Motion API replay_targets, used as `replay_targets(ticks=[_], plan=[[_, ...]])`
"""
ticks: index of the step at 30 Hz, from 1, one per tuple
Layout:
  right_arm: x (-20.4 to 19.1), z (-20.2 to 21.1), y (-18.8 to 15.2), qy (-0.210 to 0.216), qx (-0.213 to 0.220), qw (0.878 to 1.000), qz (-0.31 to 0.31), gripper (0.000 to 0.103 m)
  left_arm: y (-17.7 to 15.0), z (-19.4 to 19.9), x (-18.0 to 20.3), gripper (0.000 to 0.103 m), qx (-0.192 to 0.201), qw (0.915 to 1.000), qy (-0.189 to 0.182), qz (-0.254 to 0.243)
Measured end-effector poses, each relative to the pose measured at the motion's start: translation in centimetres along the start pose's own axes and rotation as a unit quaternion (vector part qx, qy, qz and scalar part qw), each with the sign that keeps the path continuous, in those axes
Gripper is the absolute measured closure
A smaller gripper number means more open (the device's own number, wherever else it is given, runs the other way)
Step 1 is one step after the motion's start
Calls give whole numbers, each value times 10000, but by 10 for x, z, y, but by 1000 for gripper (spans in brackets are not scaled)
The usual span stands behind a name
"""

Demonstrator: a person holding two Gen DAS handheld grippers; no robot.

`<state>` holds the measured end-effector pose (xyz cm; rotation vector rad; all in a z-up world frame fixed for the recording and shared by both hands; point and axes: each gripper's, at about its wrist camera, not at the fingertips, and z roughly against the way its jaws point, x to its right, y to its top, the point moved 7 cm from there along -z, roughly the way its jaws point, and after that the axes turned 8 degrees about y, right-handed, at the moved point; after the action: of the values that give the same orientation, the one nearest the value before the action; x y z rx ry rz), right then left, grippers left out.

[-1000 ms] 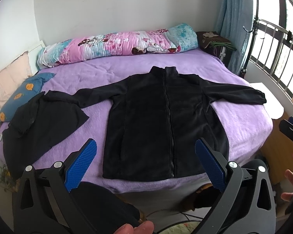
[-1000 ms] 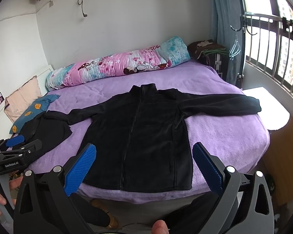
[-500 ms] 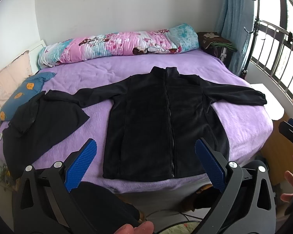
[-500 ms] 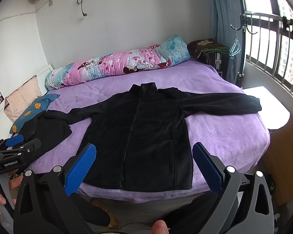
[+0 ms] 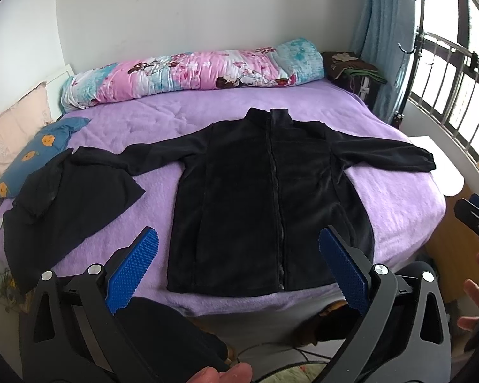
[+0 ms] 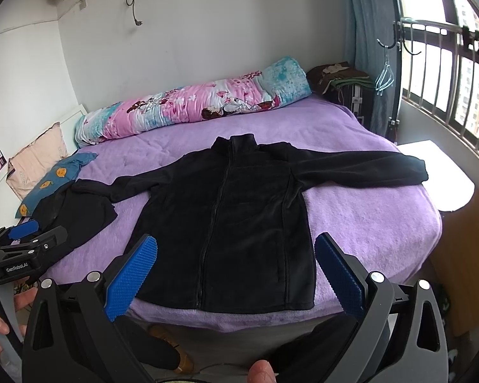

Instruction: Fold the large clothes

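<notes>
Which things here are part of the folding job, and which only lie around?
For the job: black jacket, left gripper, right gripper, both open.
Lying about: second black garment, rolled quilt, blue pillow.

jacket (image 5: 271, 198): flat on my bed (image 5: 399, 198), sleeves out to both sides
second garment (image 5: 70, 204): left of jacket, touching its left cuff
rolled quilt (image 5: 194, 70): behind jacket, along the wall
pillows (image 5: 38, 150): far left
</notes>
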<state>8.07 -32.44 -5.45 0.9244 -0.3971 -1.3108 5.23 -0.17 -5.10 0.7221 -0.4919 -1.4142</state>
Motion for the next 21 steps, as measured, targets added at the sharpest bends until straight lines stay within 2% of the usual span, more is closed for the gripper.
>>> replay_targets(ticks=[12, 21], plan=[[4, -6, 4, -21, -22, 10000, 24, 6, 4, -7, 0, 5, -19, 10000, 5, 36], [40, -25, 19, -285, 6, 9996, -74, 6, 22, -36, 7, 5, -81, 9999, 35, -64]])
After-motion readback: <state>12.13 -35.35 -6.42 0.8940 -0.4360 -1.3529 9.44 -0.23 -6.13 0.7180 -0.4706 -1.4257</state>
